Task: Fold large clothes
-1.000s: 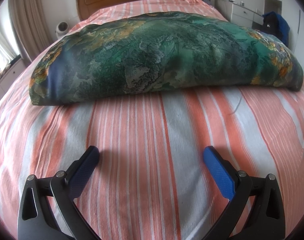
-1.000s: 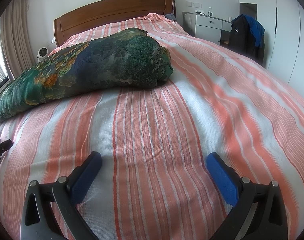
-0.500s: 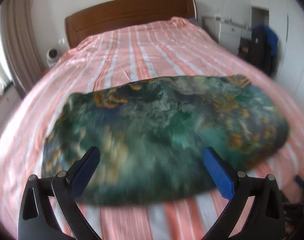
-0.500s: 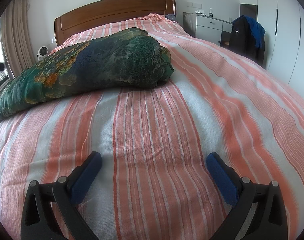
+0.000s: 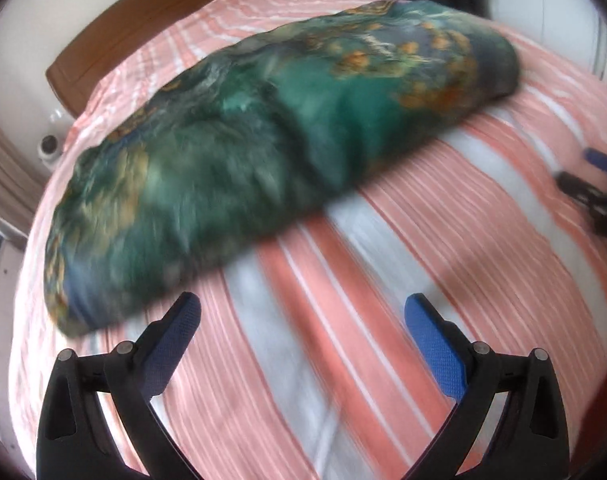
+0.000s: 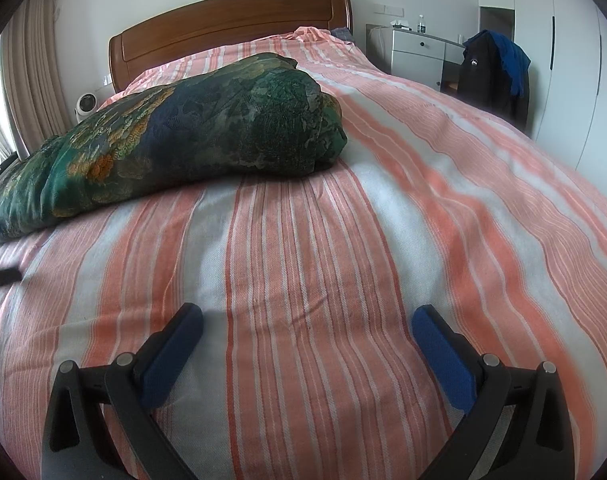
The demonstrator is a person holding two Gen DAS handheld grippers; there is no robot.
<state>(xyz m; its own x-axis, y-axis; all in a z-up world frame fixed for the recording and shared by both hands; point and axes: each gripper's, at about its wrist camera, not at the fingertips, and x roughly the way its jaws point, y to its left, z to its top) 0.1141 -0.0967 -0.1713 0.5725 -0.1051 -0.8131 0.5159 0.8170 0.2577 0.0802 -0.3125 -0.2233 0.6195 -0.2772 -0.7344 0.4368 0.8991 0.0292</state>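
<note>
A large folded garment in dark green with orange and blue floral print [image 5: 263,152] lies across the striped bed, blurred in the left wrist view and sharp in the right wrist view [image 6: 175,136]. My left gripper [image 5: 303,316] is open above the bedspread, just short of the garment's near left corner, holding nothing. My right gripper [image 6: 307,324] is open low over the bedspread, well in front of the garment's right end, also holding nothing. At the far right edge of the left wrist view the right gripper [image 5: 599,184] shows, blurred.
The bed carries an orange, white and grey striped cover [image 6: 383,240] with a wooden headboard [image 6: 231,24]. A white dresser [image 6: 419,56] and a dark jacket with blue cloth [image 6: 495,72] stand at the right. Curtains [image 6: 31,80] and a small white fan [image 6: 85,106] are at the left.
The left gripper swung fast: it rose over the garment, then came back down and tilted, so the garment now runs diagonally. The right gripper stayed still. Both remained open.
</note>
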